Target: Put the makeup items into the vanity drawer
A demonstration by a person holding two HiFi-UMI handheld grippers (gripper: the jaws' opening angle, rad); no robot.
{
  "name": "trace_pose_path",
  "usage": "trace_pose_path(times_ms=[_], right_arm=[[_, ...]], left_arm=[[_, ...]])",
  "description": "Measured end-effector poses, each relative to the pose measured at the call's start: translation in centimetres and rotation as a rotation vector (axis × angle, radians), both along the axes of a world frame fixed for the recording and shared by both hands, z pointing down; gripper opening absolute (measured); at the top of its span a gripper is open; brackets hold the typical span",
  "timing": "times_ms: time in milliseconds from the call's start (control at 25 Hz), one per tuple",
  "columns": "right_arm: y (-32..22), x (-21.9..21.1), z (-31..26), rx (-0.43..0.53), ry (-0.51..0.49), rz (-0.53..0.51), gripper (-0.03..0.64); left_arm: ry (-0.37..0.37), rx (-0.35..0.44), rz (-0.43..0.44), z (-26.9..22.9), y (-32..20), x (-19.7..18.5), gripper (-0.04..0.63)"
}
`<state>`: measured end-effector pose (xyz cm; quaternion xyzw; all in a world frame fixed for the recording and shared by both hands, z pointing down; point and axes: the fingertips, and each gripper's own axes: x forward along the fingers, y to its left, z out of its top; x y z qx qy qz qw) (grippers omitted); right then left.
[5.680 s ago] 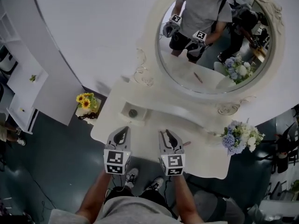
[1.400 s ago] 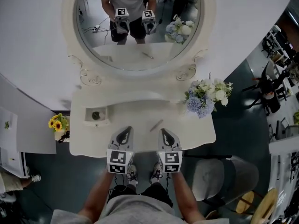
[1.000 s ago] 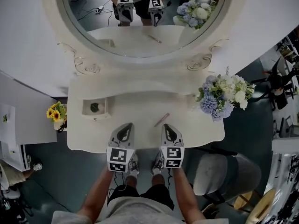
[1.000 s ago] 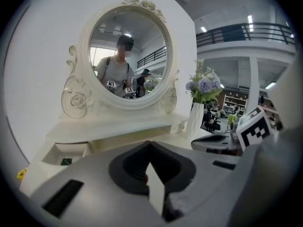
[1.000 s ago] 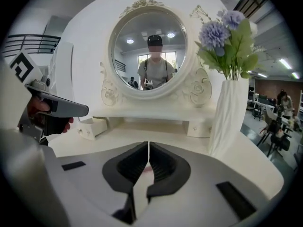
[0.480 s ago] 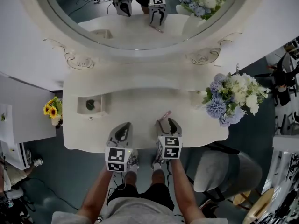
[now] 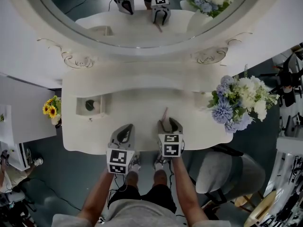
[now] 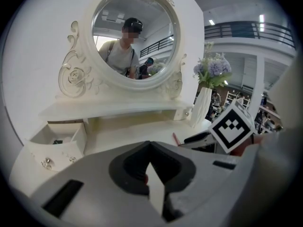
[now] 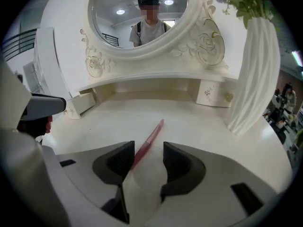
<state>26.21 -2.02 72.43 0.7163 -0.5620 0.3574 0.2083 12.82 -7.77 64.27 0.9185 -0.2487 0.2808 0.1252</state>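
Observation:
A thin pink makeup pencil (image 7: 164,113) (image 9: 149,137) lies on the white vanity top (image 7: 137,108). My right gripper (image 7: 169,123) (image 9: 147,148) is open low over the top. Its jaws have just opened, and the pencil's near end lies between them without either pad pressing on it. My left gripper (image 7: 124,129) (image 8: 150,144) hovers beside it at the front edge, shut and empty. At the top's left stands a small open drawer (image 7: 102,99) (image 8: 71,126) with a dark item (image 7: 90,105) (image 8: 57,141) inside.
A white vase of blue and white flowers (image 7: 239,103) (image 9: 251,79) stands at the right end. The round mirror (image 7: 142,8) and a low shelf rise behind. Sunflowers (image 7: 50,110) sit off the left side, and a grey stool (image 7: 227,174) stands lower right.
Both grippers have sunk toward the tabletop. The right gripper, shut a second ago with the pencil ahead of it, now stands open around the pencil's near end.

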Motion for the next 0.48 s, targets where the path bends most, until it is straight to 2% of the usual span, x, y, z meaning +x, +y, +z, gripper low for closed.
trace_pose_path(times_ms=[80,160,240,480], right_arm=[[-0.05,0.13,-0.19,-0.006,0.021,-0.002,0.167],[0.09,0.41,-0.34,-0.018,0.050,0.001,0.089],[0.28,0.55,-0.16,-0.028,0.074,-0.008,0.055],[0.16,0.40,-0.48,-0.009,0.079,-0.028,0.052]], left_arm=[[-0.001,-0.001,0.001,0.09,-0.01,0.11,0.000],[-0.004,-0.008,0.002,0.18,0.09,0.21,0.000],[-0.003,-0.014,0.004,0.16,0.25,0.33,0.000],[0.001,-0.017,0.003,-0.05,0.56,0.25,0.000]])
